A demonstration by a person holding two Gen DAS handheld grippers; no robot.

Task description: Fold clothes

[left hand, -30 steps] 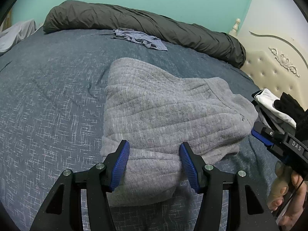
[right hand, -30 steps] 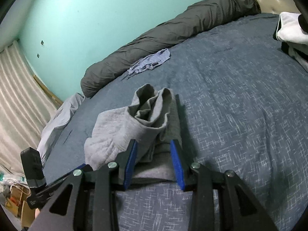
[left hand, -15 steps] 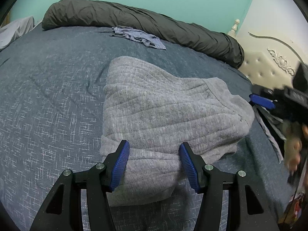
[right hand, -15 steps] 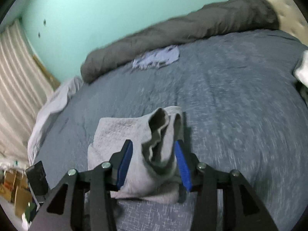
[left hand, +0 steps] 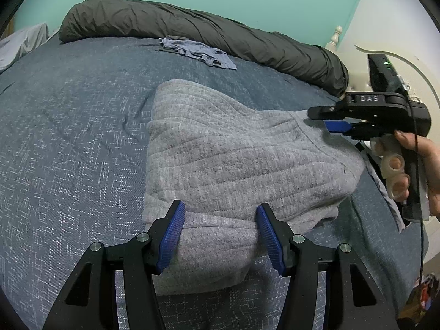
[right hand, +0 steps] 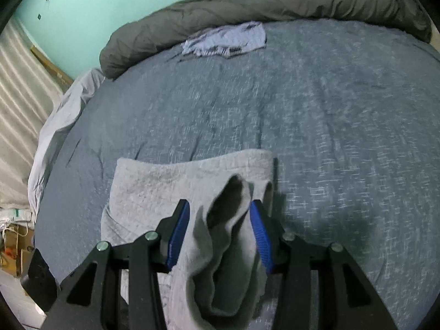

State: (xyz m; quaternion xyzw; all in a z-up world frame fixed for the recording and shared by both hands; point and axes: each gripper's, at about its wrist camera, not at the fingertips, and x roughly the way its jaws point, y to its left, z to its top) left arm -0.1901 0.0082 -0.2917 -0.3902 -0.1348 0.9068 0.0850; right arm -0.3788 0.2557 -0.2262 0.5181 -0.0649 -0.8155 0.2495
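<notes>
A teal wall, a blue-grey bed cover [left hand: 68,143] spread wide, and a dark rolled duvet [left hand: 209,35] pushed to the far edge, so we have room to fold. Mid-bed sits the grey sweater [left hand: 233,154], already doubled into a thick, layered bundle. Our left tool [left hand: 220,231] straddles the near fold with its blue pads set apart on either side, not clearly pinching; it looks to us like a steadying hold that keeps the stack from sliding. Our right tool [right hand: 220,233] has a bunched edge of the sweater standing up between its pads, clamped on it and lifted off the bed, which we'd judge lets that flap be carried across the bundle. From the left camera, the right tool hovers over the sweater's far corner, a hand [left hand: 423,165] on its grip. A small bluish garment [left hand: 198,52] lies crumpled beside the duvet, well apart.
</notes>
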